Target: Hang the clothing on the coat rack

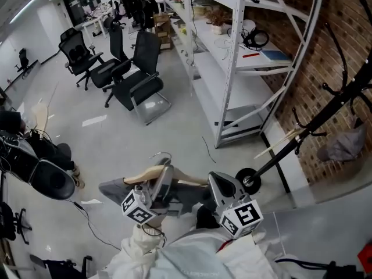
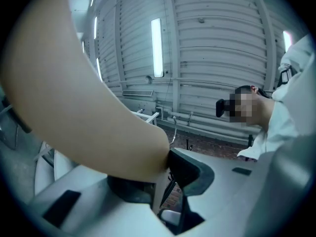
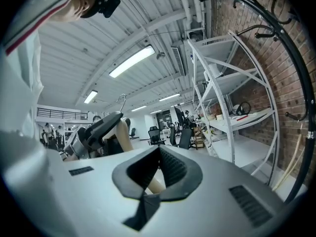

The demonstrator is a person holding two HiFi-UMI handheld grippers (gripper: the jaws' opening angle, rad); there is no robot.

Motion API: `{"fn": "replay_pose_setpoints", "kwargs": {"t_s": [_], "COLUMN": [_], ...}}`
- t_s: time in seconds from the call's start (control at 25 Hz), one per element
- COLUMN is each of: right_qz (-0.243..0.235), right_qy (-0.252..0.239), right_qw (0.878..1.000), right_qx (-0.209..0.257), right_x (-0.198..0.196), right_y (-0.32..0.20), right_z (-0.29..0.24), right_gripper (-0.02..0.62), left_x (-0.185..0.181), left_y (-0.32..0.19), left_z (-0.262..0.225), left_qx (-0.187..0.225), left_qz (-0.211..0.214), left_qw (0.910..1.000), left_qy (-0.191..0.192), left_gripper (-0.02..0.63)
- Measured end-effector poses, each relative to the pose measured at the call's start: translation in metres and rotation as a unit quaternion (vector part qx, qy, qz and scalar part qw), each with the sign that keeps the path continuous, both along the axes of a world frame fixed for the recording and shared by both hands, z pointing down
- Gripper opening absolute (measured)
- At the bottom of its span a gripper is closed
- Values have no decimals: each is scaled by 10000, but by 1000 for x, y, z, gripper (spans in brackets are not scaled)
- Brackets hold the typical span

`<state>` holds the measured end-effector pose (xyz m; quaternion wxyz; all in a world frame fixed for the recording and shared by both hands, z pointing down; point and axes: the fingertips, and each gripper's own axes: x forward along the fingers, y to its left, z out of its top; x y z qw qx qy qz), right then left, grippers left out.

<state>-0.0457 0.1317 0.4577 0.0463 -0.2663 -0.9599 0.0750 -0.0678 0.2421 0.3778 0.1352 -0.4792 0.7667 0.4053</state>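
Clothing [image 1: 114, 188], grey, hangs on a wooden hanger [image 1: 145, 174] held low and near, above the floor [image 1: 174, 127]. Left tool [image 1: 164, 179] is clamped on the hanger's left arm and right tool [image 1: 220, 186] is clamped on its right end; the hanger's long axis runs left to right, with the hook [image 1: 163, 154] on the far side. Coat rack [image 1: 325, 116] stands far right by the brick wall [image 1: 343, 45], with the right tool nearer it, so the carry likely goes rightward, hook leading to a peg.

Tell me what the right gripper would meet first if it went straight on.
The right gripper grips the wooden hanger; beyond it the way looks free up to distant office chairs, probably.
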Motion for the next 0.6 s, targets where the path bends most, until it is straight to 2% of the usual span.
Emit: {"fn": "replay_pose_setpoints", "kwargs": {"t_s": [0.32, 0.6], "right_qz": [253, 592], "right_qy": [-72, -106], "right_qw": [9996, 9982], "right_qx": [37, 61], "right_x": [-78, -137], "right_y": [-24, -64], "right_z": [-7, -9], "right_gripper": [25, 25], "left_x": [-76, -135], "left_y": [-30, -77], "left_z": [-1, -9], "left_qx": [-34, -22], "left_qz": [311, 685], "left_qw": [9995, 9975], "left_qy": [4, -148], "left_gripper": [120, 120]}}
